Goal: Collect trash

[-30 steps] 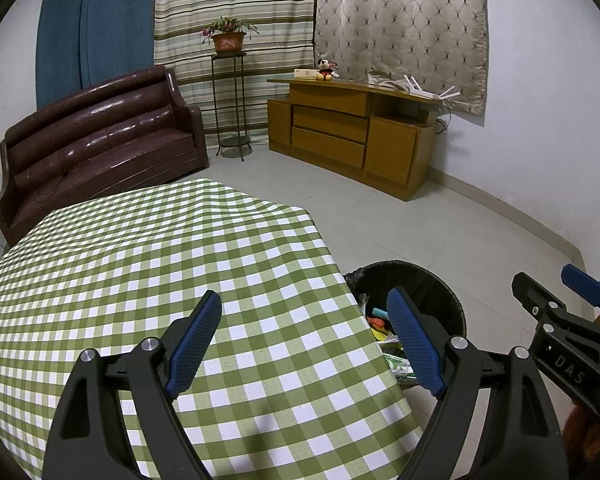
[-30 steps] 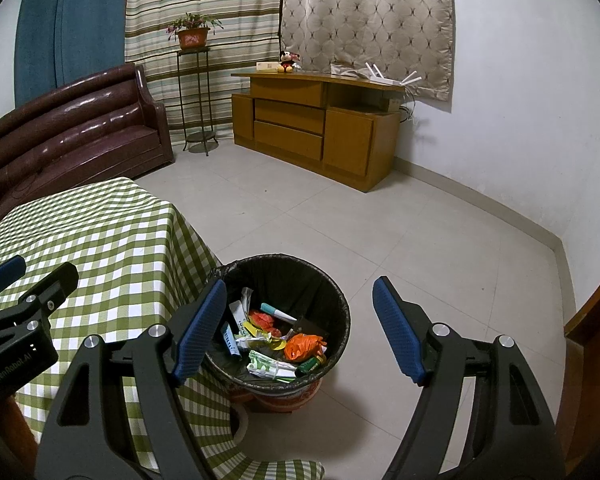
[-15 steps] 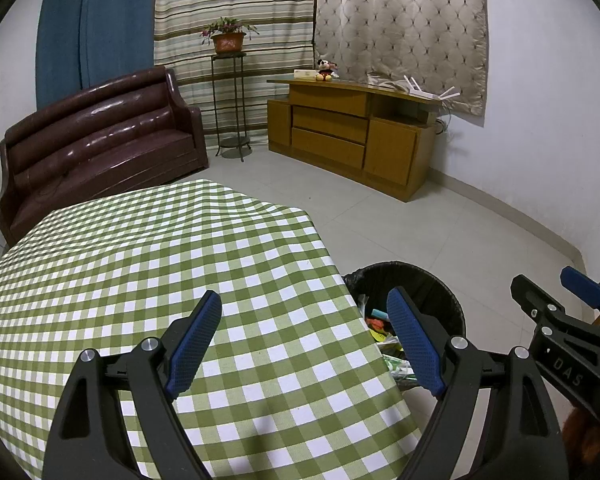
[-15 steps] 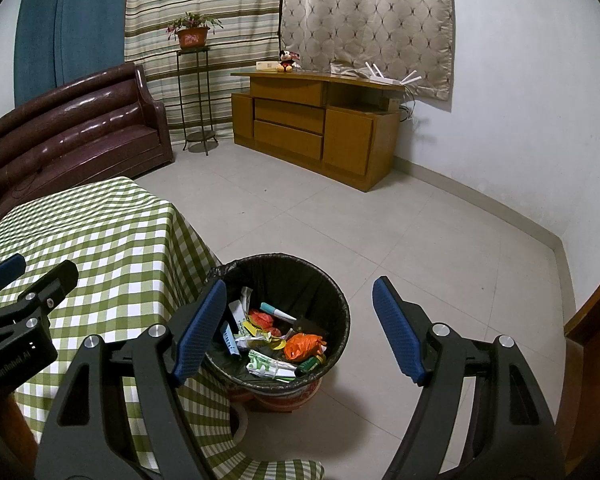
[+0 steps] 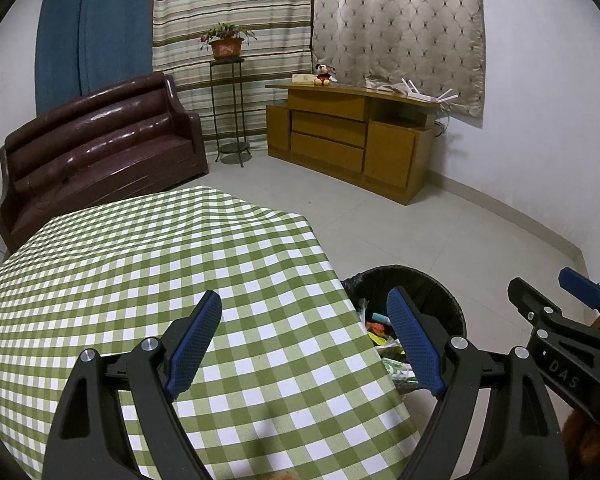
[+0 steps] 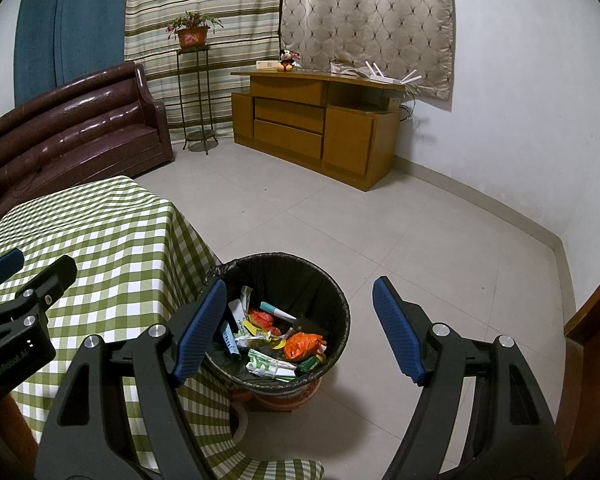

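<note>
A black-lined trash bin (image 6: 324, 288) stands on the floor beside the table, holding several wrappers, an orange bag (image 6: 303, 345) and crumpled paper. My right gripper (image 6: 300, 300) hovers above and in front of the bin, open, nothing between its blue pads. My left gripper (image 5: 305, 308) is open over the near right corner of the green-checked tablecloth (image 5: 140, 272), empty too. The bin (image 5: 432, 284) shows partly behind its right finger. Each gripper appears at the edge of the other's view: the right one (image 5: 556, 300), the left one (image 6: 28, 264).
A dark red sofa (image 6: 72, 132) stands behind the table. A wooden cabinet (image 6: 316, 120) and a plant stand (image 6: 194, 92) line the far wall. Tiled floor (image 6: 420, 240) stretches right of the bin. A wooden edge (image 6: 592, 320) rises at far right.
</note>
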